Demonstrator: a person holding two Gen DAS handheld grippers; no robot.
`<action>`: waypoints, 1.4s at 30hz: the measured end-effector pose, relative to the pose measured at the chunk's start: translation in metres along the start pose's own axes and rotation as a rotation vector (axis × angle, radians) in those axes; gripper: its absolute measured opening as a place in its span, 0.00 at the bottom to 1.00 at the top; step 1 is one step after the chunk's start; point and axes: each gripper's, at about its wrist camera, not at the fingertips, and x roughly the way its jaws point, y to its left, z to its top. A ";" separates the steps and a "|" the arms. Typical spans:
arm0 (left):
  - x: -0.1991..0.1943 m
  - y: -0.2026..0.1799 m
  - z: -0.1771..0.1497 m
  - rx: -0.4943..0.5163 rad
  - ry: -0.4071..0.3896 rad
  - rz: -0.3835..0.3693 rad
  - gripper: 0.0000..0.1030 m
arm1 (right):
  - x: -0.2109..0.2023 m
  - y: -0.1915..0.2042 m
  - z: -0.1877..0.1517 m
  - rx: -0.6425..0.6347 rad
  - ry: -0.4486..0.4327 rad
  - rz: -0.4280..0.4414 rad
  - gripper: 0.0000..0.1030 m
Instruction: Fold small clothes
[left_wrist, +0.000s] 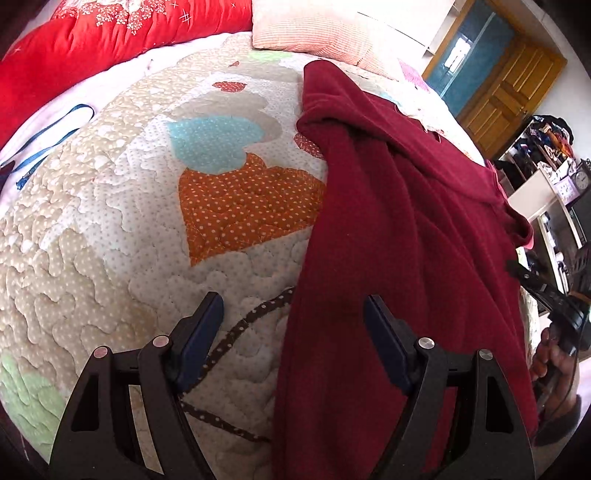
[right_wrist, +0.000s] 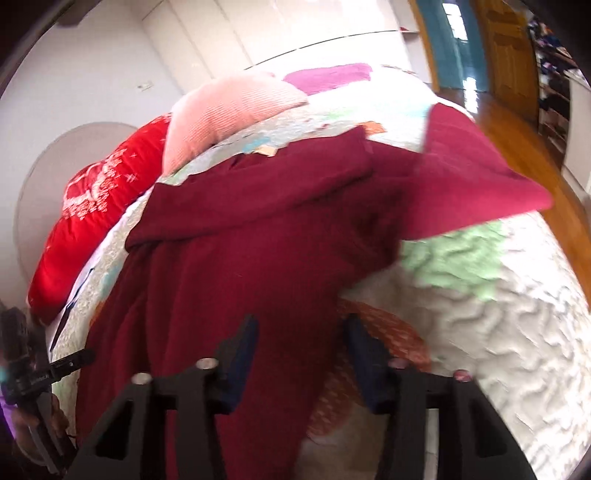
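Left tongs (left_wrist: 293, 317) gape wide over the quilt (left_wrist: 110, 221), gripping nothing. Right tongs (right_wrist: 301, 332) seem open around the dark red garment (right_wrist: 258, 240), though blur hides contact. It lies at three o'clock. No readable writing.

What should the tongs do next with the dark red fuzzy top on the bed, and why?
Probably lower the left tongs and pinch the near edge of the dark red fleece garment. They stand wide open astride that edge, and the garment lies rumpled on the patchwork quilt, not yet folded.
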 end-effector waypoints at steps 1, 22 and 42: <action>0.000 -0.001 -0.001 -0.004 0.001 -0.002 0.76 | -0.001 0.002 0.001 -0.023 -0.003 -0.011 0.11; -0.022 -0.017 -0.053 0.082 0.073 -0.027 0.76 | -0.073 0.000 -0.072 -0.072 0.162 0.155 0.58; -0.052 -0.020 -0.056 0.240 0.078 0.013 0.07 | -0.095 -0.009 -0.040 -0.168 0.105 0.041 0.18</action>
